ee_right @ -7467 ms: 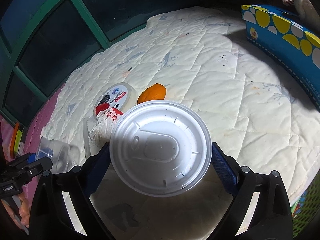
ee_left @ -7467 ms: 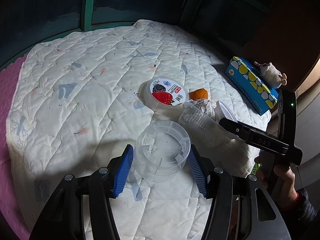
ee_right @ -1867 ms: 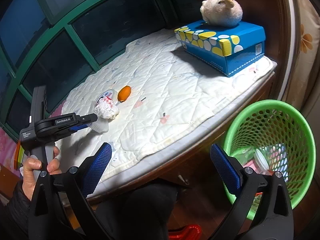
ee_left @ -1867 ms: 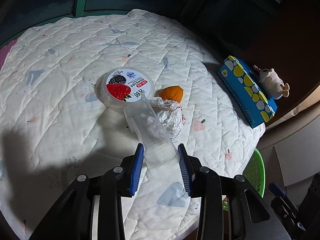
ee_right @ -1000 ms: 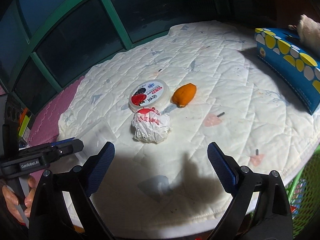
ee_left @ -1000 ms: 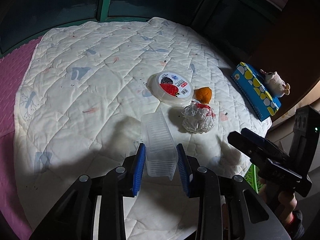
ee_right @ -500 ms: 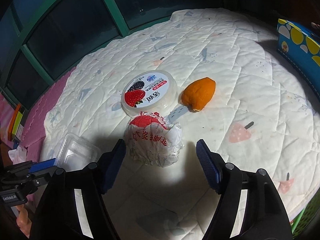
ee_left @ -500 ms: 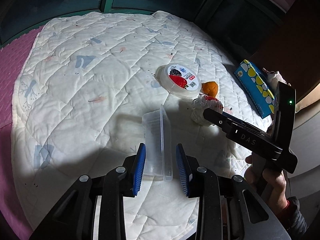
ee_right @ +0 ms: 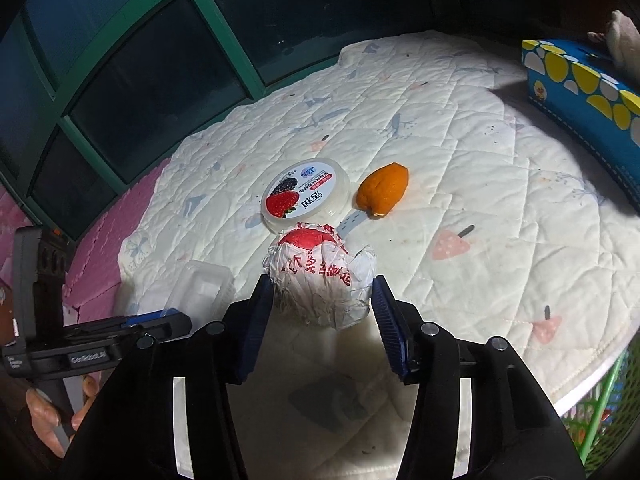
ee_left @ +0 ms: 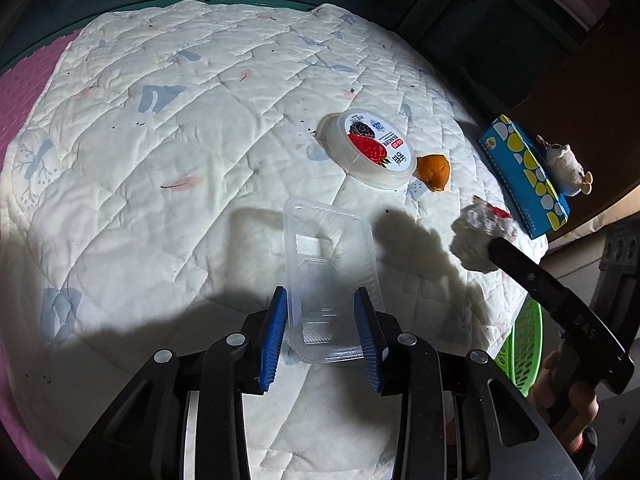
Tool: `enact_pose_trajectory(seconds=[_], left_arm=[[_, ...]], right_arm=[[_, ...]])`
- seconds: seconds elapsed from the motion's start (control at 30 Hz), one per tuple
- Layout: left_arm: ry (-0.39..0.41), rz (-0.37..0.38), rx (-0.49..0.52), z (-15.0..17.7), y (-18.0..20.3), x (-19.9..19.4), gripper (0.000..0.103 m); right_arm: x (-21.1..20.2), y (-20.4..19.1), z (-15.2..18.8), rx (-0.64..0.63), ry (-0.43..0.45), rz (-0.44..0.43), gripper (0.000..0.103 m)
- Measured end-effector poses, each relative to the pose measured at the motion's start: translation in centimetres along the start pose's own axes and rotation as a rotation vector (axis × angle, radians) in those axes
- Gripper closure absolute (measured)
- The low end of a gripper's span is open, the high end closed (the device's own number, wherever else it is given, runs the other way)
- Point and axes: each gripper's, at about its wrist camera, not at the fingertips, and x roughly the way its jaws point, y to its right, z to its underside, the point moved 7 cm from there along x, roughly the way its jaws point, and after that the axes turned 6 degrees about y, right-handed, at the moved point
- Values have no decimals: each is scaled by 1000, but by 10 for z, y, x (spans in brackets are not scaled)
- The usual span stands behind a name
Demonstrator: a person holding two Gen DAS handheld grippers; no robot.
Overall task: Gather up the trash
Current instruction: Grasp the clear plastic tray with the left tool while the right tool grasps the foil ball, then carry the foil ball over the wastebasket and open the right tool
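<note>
Between closing right gripper jaws: crumpled wrapper, gripped; left gripper clamps clear tray.

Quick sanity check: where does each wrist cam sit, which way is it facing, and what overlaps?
Left wrist: on the left hand-held gripper, looking down along its blue pads at the clear plastic tray they grip; the other gripper and a hand show right.
Right wrist: on the right hand-held gripper, jaws closing around the crumpled white wrapper ball.
Shared: white quilted mat, round yoghurt tub, orange peel.
</note>
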Motion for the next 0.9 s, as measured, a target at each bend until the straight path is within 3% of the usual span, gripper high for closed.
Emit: enact_pose_trajectory(seconds=[0.07,0.1,0.13,0.17,0.4,0.6,0.67,0.9], left_arm=[[9,21,35,0,8,-2,66],[14,11,63,-1,12,-3,57],[27,-18,87,-1,16,-6,24],[54,-38,98,-3,19,-9,12],[58,-91,151,-13,30,-3,12],[19,-148,110,-11,18,15,13],[5,-150,102,-10,16,21,24],[-15,-151,78,-4,17,31,38]], right_arm=[[-13,6,1,17,19,4,52],[-19,9,1,22,27,8,52],[-25,14,2,29,34,14,52],[-30,18,3,37,38,19,52],[-60,46,13,67,65,65,52],[-89,74,21,91,98,115,52],[-98,85,25,102,105,137,52],[-129,129,43,158,118,222,52]])
